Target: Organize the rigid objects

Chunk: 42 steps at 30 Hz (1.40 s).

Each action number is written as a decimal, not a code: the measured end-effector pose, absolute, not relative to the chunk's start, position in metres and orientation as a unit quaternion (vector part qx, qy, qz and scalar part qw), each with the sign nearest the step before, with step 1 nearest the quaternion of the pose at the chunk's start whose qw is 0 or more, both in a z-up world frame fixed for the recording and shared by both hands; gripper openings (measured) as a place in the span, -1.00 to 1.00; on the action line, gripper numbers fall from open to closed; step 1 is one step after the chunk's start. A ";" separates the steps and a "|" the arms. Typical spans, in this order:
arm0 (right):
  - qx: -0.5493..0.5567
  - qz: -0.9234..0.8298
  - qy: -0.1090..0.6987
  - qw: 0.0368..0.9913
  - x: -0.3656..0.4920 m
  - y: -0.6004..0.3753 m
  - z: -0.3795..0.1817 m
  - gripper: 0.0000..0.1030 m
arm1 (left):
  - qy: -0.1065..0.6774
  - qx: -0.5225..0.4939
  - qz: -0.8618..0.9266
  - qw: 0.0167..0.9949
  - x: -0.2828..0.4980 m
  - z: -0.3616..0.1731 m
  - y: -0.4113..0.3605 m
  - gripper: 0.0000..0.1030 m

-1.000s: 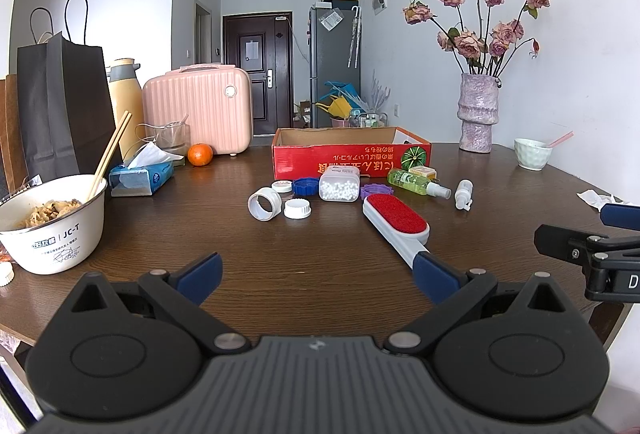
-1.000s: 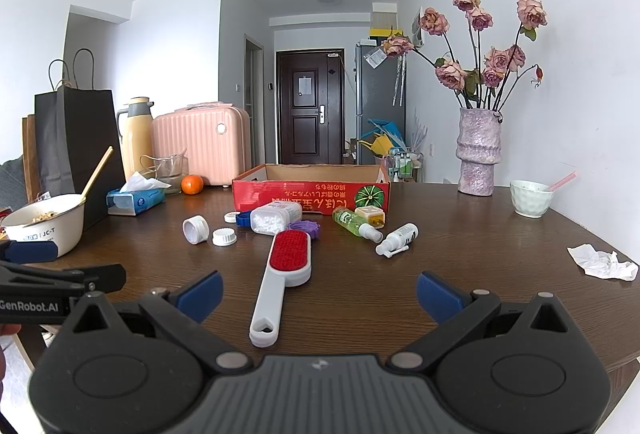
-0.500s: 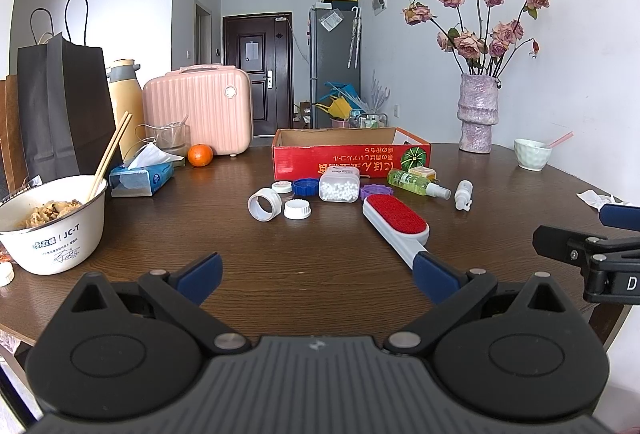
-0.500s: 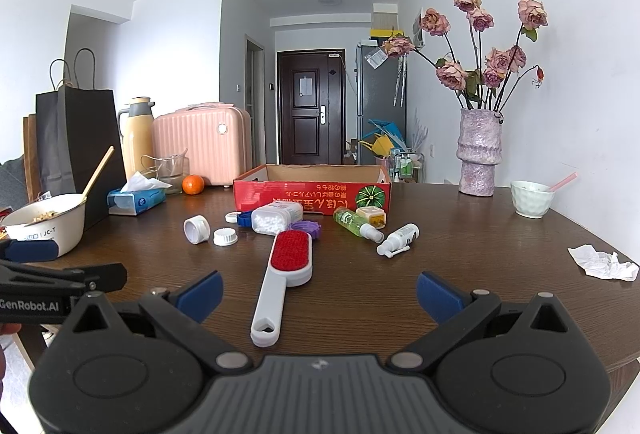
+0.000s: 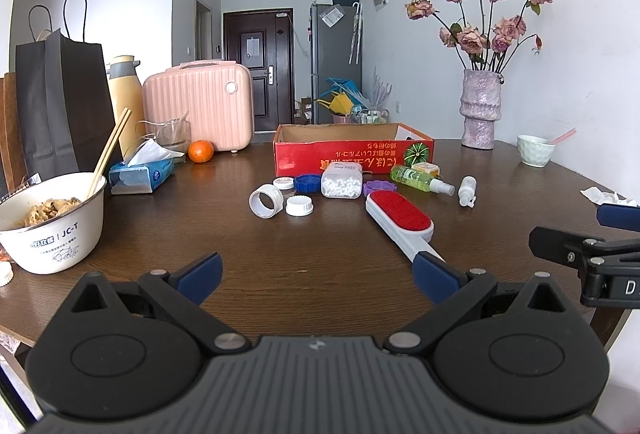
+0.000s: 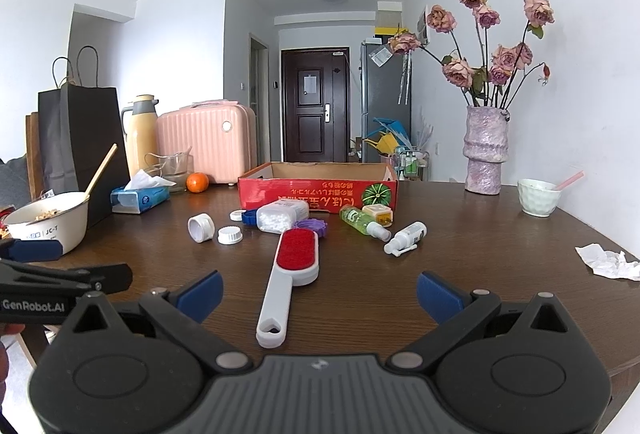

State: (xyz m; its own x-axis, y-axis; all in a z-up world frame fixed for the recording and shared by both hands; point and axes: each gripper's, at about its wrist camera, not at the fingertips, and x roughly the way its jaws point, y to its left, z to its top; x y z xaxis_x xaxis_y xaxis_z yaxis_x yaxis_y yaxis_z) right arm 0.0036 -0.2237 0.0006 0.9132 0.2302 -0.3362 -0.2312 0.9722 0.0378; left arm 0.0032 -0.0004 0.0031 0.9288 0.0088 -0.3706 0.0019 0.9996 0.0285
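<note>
A white lint brush [image 6: 294, 266] with a red pad lies mid-table, handle towards me; the left wrist view shows the lint brush [image 5: 400, 220] too. Behind it sit white caps [image 5: 266, 199], a blue cap [image 5: 308, 183], a purple cap [image 6: 310, 226], a clear pellet box [image 5: 342, 185], a green spray bottle [image 6: 362, 222], a small white bottle [image 6: 406, 236] and a small yellow case [image 6: 378, 213]. An open red cardboard box [image 6: 316, 189] stands further back. My left gripper [image 5: 318, 274] and right gripper [image 6: 318, 292] both hover open near the table's front edge, holding nothing.
On the left are a noodle bowl [image 5: 50, 224] with chopsticks, a tissue pack [image 5: 140, 173], an orange [image 5: 201, 151], a pink case [image 5: 200, 109], a flask and paper bags. A flower vase [image 6: 484, 149], a small cup [image 6: 538, 195] and crumpled paper [image 6: 606, 262] are on the right.
The right gripper has crept slightly forward towards the lint brush. The left gripper has held still, and nothing on the table has moved.
</note>
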 end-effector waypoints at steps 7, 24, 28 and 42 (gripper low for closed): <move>-0.002 0.120 0.180 0.976 0.019 -0.222 -0.003 1.00 | 0.201 0.010 0.005 0.979 0.018 -0.001 0.003 1.00; 0.001 0.120 0.203 0.972 0.059 -0.216 -0.010 1.00 | 0.228 0.007 0.010 0.974 0.060 -0.008 0.010 1.00; 0.000 0.119 0.209 0.971 0.070 -0.214 -0.012 1.00 | 0.231 0.005 0.009 0.973 0.068 -0.009 0.010 1.00; -0.006 0.120 0.236 0.964 0.108 -0.201 -0.021 1.00 | 0.255 -0.001 0.006 0.967 0.106 -0.017 0.018 1.00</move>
